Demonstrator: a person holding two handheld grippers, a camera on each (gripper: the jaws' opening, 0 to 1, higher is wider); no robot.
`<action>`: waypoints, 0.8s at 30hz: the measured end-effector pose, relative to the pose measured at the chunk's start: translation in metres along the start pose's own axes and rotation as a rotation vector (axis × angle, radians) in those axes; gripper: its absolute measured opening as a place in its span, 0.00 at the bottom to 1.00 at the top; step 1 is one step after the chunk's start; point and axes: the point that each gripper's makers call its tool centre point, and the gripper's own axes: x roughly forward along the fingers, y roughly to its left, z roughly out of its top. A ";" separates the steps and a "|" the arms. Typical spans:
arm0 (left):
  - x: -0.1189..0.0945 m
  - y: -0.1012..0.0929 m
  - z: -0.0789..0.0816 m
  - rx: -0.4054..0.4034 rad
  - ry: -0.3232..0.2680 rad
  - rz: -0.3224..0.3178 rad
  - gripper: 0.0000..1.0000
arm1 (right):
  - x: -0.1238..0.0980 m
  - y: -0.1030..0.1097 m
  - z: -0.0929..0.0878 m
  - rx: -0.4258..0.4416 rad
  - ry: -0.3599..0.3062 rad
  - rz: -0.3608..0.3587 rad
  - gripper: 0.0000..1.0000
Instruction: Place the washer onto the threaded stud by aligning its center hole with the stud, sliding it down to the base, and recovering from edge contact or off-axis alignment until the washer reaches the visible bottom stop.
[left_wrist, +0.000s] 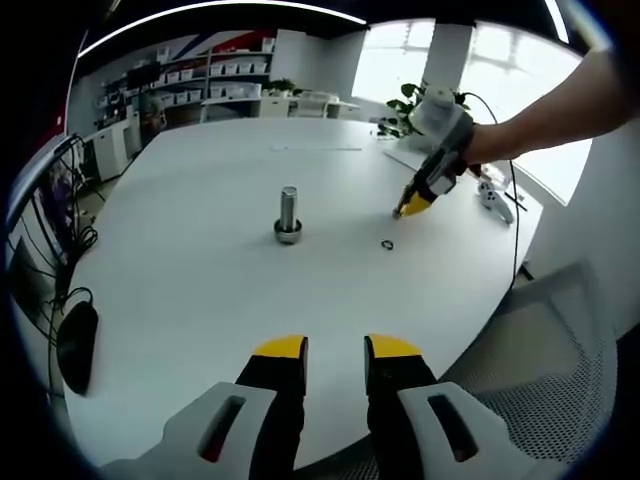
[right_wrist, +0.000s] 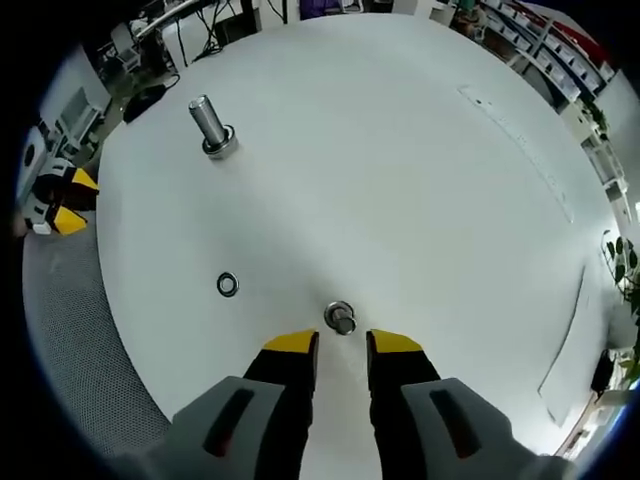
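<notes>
White tabletop (right_wrist: 420, 150) carried an upright stud (right_wrist: 210, 125) far off to the left. The right tool (right_wrist: 341, 345), jaws spread and empty, hovered nearest the washer (right_wrist: 227, 285), lying flat just left. The left tool (left_wrist: 335, 350) waited spread, empty.

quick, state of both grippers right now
left gripper: open, holding nothing.
right gripper: open, empty, jaws just short of a small metal piece on the table.
</notes>
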 end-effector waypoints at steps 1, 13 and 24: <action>0.000 0.000 0.000 0.001 -0.001 0.000 0.20 | -0.001 0.002 -0.003 0.002 0.002 0.001 0.22; -0.001 0.001 0.000 0.002 0.001 0.006 0.21 | -0.002 0.015 -0.019 0.002 0.013 0.023 0.25; -0.001 0.004 -0.001 -0.005 0.005 0.025 0.21 | 0.012 0.049 -0.012 -0.107 0.014 0.079 0.25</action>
